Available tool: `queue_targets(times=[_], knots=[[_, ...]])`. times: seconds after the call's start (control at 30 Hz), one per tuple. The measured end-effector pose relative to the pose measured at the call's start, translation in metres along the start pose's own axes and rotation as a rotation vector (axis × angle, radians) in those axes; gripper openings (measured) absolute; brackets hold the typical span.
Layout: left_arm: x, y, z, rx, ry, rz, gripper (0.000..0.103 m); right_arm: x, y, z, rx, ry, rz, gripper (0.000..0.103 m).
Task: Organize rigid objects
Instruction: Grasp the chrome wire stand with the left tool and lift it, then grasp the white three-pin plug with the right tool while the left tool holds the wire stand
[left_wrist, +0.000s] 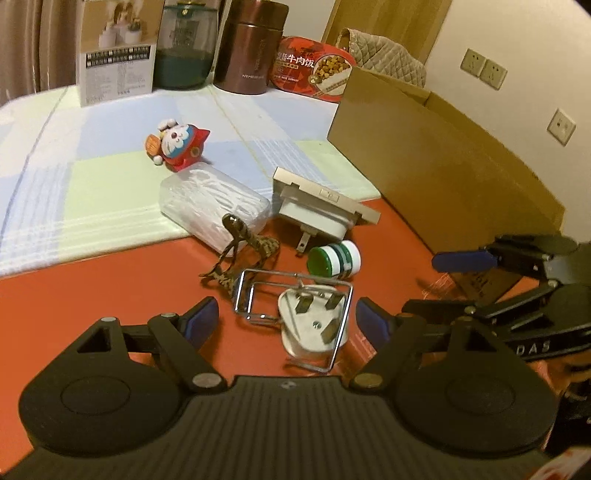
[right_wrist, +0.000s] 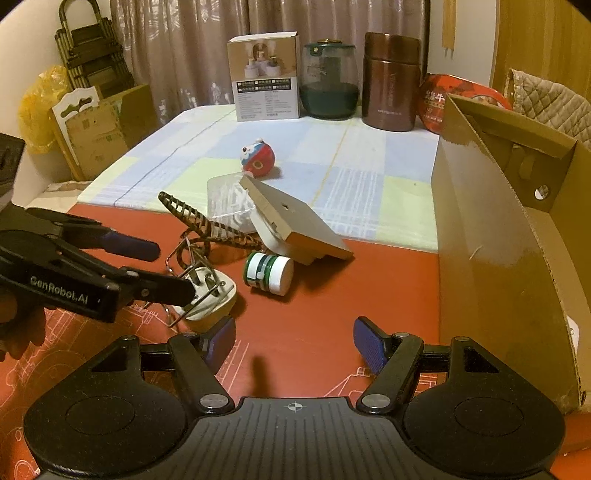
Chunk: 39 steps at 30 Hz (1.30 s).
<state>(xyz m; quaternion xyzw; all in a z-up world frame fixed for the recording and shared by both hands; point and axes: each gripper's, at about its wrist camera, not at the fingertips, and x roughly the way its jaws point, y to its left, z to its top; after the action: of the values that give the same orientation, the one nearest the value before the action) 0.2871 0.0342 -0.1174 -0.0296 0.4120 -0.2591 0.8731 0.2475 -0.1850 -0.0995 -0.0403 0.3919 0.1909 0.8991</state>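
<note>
Our left gripper (left_wrist: 286, 321) hangs over the white plug (left_wrist: 314, 325) near the front edge of the red table (left_wrist: 110, 273), its jaws wide apart and clamping nothing, the plug and the chrome wire frame (left_wrist: 295, 314) lying between the blue pads (left_wrist: 201, 319). The risk we see: if we close here, the pads may catch the thin springy wire along with the smooth hard plug body, and one could twist or slip free. The frame also lies just beside the woven hair clip (left_wrist: 240, 254), which might drag along. Our right gripper (right_wrist: 293, 341) waits half open and empty over bare table beside the cardboard box (right_wrist: 498, 236). Other rigid pieces cluster toward the middle of the table: a green and white ribbed cap (right_wrist: 267, 273), a flat beige socket plate (right_wrist: 291, 221) tilted on its back housing, and a clear plastic case (left_wrist: 210, 206).
</note>
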Motion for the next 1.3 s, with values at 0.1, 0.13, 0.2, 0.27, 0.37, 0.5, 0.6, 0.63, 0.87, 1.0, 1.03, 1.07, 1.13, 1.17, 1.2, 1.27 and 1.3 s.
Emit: queue_targets(times=[0.1,0.13,0.2,0.27,0.37,0.5,0.6,0.63,0.87,1.0,1.03,1.07,1.13,1.17,1.2,1.27,1.3], knots=[[0.004,0.003,0.002,-0.027,0.003,-0.018,0.078,-0.001,0.000,0.001,0.003,-0.003,0.004,0.068],[0.005,0.005,0.002,-0.040,0.000,-0.026,0.076,-0.001,0.000,0.001,0.003,-0.003,0.005,0.068],[0.006,0.006,0.003,-0.056,0.005,-0.036,0.071,-0.001,-0.001,0.001,0.006,-0.003,0.006,0.068],[0.007,0.004,0.003,-0.045,0.016,-0.026,0.067,-0.001,-0.002,0.002,0.009,-0.003,0.003,0.068],[0.007,0.000,0.003,-0.039,0.016,-0.013,0.065,-0.002,-0.003,0.002,0.018,-0.006,0.002,0.068],[0.000,-0.005,0.002,-0.038,0.001,0.027,0.064,-0.002,-0.001,0.001,0.019,-0.005,0.003,0.068],[-0.010,-0.005,0.001,-0.051,-0.029,0.048,0.064,-0.001,0.000,0.002,0.019,-0.006,0.005,0.068],[-0.014,-0.005,0.001,-0.060,-0.036,0.058,0.064,-0.001,0.001,0.002,0.019,-0.008,0.008,0.068],[-0.043,0.004,-0.010,-0.070,-0.030,0.219,0.064,-0.001,0.012,0.000,0.067,-0.041,0.098,0.068],[-0.043,0.011,-0.019,-0.038,0.029,0.312,0.064,0.008,0.031,0.000,0.026,-0.048,0.126,0.068],[-0.042,0.013,-0.020,-0.035,0.041,0.321,0.064,0.012,0.036,-0.001,0.019,-0.046,0.129,0.068],[-0.040,0.015,-0.022,-0.029,0.053,0.332,0.064,0.016,0.039,-0.001,0.014,-0.043,0.132,0.068],[-0.037,0.019,-0.025,-0.020,0.068,0.351,0.064,0.024,0.045,-0.003,0.004,-0.039,0.130,0.068],[-0.036,0.020,-0.026,-0.017,0.065,0.353,0.064,0.027,0.048,-0.003,0.001,-0.038,0.122,0.068],[-0.036,0.021,-0.027,-0.014,0.061,0.352,0.064,0.032,0.049,-0.003,0.000,-0.036,0.112,0.068],[-0.037,0.024,-0.027,-0.019,0.054,0.344,0.064,0.039,0.050,-0.003,0.000,-0.036,0.097,0.068],[-0.036,0.024,-0.026,-0.017,0.051,0.342,0.064,0.042,0.050,-0.004,0.000,-0.037,0.091,0.068]])
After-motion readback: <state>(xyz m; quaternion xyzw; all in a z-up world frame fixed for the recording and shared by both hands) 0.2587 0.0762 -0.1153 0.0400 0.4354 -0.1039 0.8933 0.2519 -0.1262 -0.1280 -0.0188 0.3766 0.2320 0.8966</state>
